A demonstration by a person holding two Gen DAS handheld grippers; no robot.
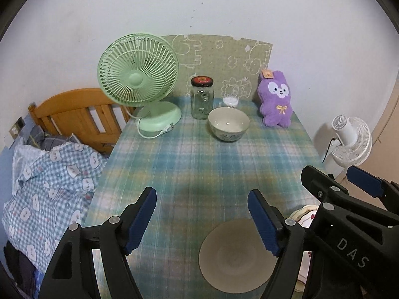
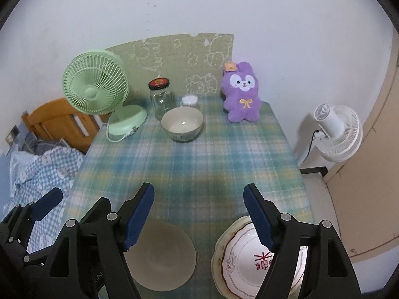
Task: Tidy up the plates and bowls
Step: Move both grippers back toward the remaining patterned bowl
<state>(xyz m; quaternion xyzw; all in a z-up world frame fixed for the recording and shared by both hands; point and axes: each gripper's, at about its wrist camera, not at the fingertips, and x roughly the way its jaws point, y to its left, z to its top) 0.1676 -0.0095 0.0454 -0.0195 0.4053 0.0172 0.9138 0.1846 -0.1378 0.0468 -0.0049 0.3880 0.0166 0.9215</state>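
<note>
At the bottom of both frames, the two tools hang above the plaid-covered counter [image 2: 189,164] with their blue pads spread wide and nothing between them: the left tool [image 1: 202,220] in the left wrist view, the right tool [image 2: 198,218] in the right wrist view. Low in the right wrist frame, a plain beige plate [image 2: 162,256] lies flat on the cloth, empty. Just to its right, apart from it, a white plate with a red motif [image 2: 245,256] rests on a cream scalloped plate [image 2: 216,261]; whether more lies under them is hard to say, since the tool's finger covers part of the stack. In the upper middle, a pale bowl [image 2: 182,123] stands upright, apparently empty. Behind it, a clear glass jar [image 2: 161,99] with a dark lid looks empty, and a small clear tub [image 2: 189,101] holds something white. A green fan [image 2: 96,87] stands at upper left, a purple plush rabbit [image 2: 243,94] at upper right.
</note>
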